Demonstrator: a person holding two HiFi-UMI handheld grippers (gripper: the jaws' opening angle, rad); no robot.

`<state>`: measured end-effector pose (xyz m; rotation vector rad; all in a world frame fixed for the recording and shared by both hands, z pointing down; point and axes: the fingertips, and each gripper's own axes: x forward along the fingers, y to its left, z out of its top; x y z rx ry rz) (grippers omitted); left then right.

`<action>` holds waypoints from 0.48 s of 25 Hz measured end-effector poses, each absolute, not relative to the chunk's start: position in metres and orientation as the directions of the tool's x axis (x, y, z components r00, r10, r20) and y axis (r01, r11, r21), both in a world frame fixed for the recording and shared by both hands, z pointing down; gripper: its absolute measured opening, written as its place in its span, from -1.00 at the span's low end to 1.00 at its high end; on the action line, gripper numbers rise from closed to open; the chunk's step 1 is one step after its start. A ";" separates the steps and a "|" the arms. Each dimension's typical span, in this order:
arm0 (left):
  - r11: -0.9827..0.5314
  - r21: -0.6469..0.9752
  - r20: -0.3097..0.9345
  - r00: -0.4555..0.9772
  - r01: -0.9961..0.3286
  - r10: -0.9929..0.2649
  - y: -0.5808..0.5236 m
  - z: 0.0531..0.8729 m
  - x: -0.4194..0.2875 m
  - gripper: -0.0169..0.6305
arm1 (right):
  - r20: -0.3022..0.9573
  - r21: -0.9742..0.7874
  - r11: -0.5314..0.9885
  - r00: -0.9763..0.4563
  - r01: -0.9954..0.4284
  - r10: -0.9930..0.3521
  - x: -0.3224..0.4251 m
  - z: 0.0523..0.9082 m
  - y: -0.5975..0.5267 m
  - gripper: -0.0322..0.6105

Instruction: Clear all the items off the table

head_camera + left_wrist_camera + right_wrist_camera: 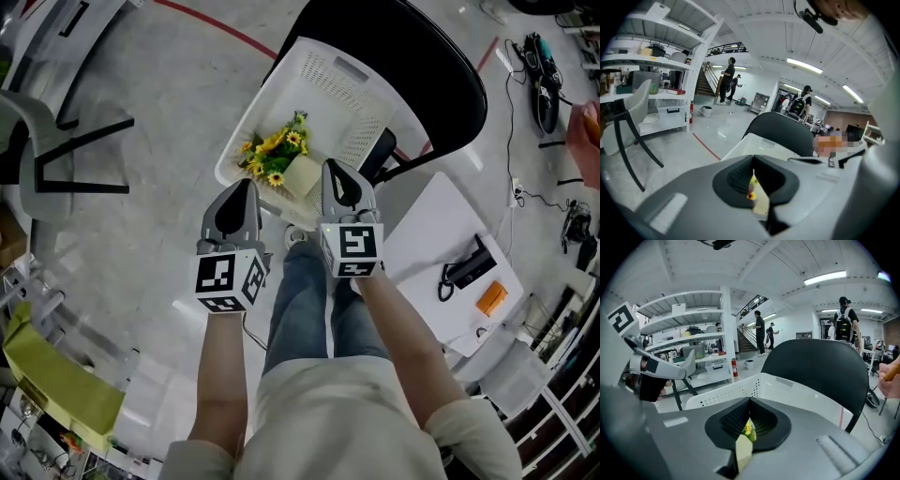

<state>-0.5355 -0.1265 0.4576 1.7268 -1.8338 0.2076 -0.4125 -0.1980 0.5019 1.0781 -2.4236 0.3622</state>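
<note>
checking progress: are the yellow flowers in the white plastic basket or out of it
In. The yellow flowers lie inside the white plastic basket, which sits on the black chair.

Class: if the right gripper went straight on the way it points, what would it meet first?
Probably the flower bunch in the white basket, just beyond the right gripper; depth unclear.

The basket (328,103) covers most of the chair (450,84) under it. The left tongs (246,185) and right tongs (332,169) hide the basket's near edge and part of the flowers (272,155) in it. Right of the basket, an orange thing (491,298) is too small to tell.
</note>
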 end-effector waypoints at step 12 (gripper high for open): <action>0.119 0.274 0.524 0.044 -0.954 -0.851 -0.125 0.448 -0.524 -0.92 | 0.520 -0.051 0.646 -0.573 -0.762 -0.634 -0.401 0.475 -0.185 -0.91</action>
